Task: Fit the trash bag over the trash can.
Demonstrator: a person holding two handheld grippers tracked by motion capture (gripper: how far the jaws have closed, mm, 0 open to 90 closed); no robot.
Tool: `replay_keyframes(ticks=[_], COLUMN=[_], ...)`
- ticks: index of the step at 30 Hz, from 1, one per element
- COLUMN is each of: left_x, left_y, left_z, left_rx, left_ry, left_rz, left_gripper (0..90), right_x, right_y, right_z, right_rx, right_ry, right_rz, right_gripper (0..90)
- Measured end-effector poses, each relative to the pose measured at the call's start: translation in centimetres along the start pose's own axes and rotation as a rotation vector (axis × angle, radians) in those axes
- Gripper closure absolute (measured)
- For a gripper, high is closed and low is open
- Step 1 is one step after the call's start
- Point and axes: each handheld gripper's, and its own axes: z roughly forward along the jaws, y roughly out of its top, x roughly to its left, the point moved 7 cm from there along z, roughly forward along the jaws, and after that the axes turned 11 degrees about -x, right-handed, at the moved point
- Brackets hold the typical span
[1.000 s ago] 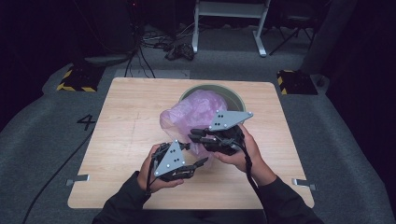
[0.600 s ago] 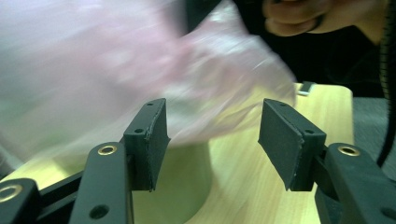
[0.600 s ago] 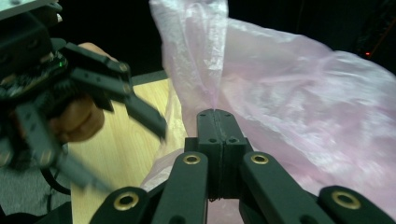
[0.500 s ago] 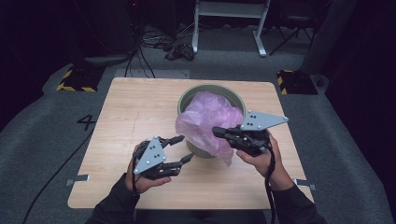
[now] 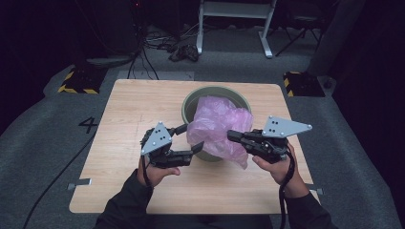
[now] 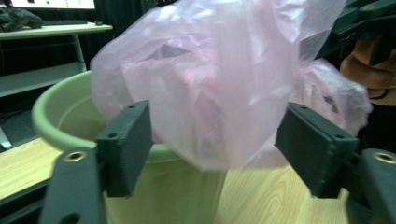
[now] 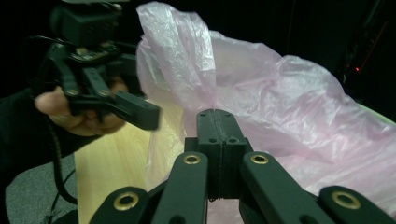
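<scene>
- The wooden surface carries a green basin near the middle of its far edge.
- A pink plastic bag sits in the basin's mouth and spills over its near rim, hanging toward the surface's near edge.
- The right claw, on the side of the surface's right edge, is pressed together on a fold of the bag; its pads meet with film pinched between them.
- The left claw, toward the left edge, has just been opening; its jaws stand wide, either side of the bag, the pads not pressing it.
</scene>
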Motion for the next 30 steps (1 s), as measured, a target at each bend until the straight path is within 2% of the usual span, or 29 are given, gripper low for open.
replay_keyframes(ticks=[1,2,6,8,10,12,15,18,22,23,24,26,28,30], left_x=[0.1,0.2,1.2,1.8,2.5,3.1,3.9,4.3,5.0,5.1,5.3,5.4,5.3,4.9], left_y=[-0.1,-0.1,0.1,0.4,0.6,0.9,1.2,1.2,0.8,0.8,0.6,0.4,0.3,0.4], left_z=[0.1,0.1,-0.6,-1.0,-1.6,-2.1,-2.8,-3.0,-3.1,-3.1,-3.3,-3.6,-3.8,-3.9], left_rx=[0.011,0.013,0.021,0.019,0.030,0.022,0.018,0.045,0.053,0.045,0.051,0.042,0.038,0.023], left_ry=[0.036,0.044,0.088,0.093,0.100,0.105,0.089,0.093,0.097,0.088,0.103,0.096,0.107,0.080], left_rz=[0.017,0.025,0.072,0.083,0.097,0.089,0.087,0.118,0.113,0.101,0.110,0.106,0.111,0.102], left_gripper=[36.9,46.6,78.6,87.3,89.5,89.6,88.8,87.6,83.3,80.5,80.0,79.5,78.1,82.5], right_x=[0.1,0.3,-0.1,-0.6,-1.2,-1.8,-3.0,-3.9,-5.1,-5.4,-5.6,-6.3,-6.8,-7.3], right_y=[0.1,0.1,0.2,0.1,0.0,-0.2,-0.5,-0.9,-1.9,-2.1,-2.4,-2.9,-3.2,-3.6], right_z=[0.0,-0.1,-0.6,-1.1,-1.6,-2.0,-3.0,-3.5,-4.0,-4.0,-4.1,-4.5,-4.8,-5.3], right_rx=[-0.001,-0.005,-0.008,-0.018,-0.015,-0.016,-0.022,-0.015,-0.004,-0.002,0.002,-0.002,-0.002,-0.010], right_ry=[0.004,0.010,-0.018,-0.033,-0.065,-0.092,-0.135,-0.185,-0.237,-0.243,-0.253,-0.277,-0.294,-0.306], right_rz=[0.001,-0.001,-0.008,0.006,0.012,0.011,0.035,0.028,0.048,0.047,0.054,0.065,0.075,0.099], right_gripper=[90.0,90.0,90.0,90.0,90.0,90.0,90.0,90.0,90.0,90.0,90.0,90.0,90.0,90.0])
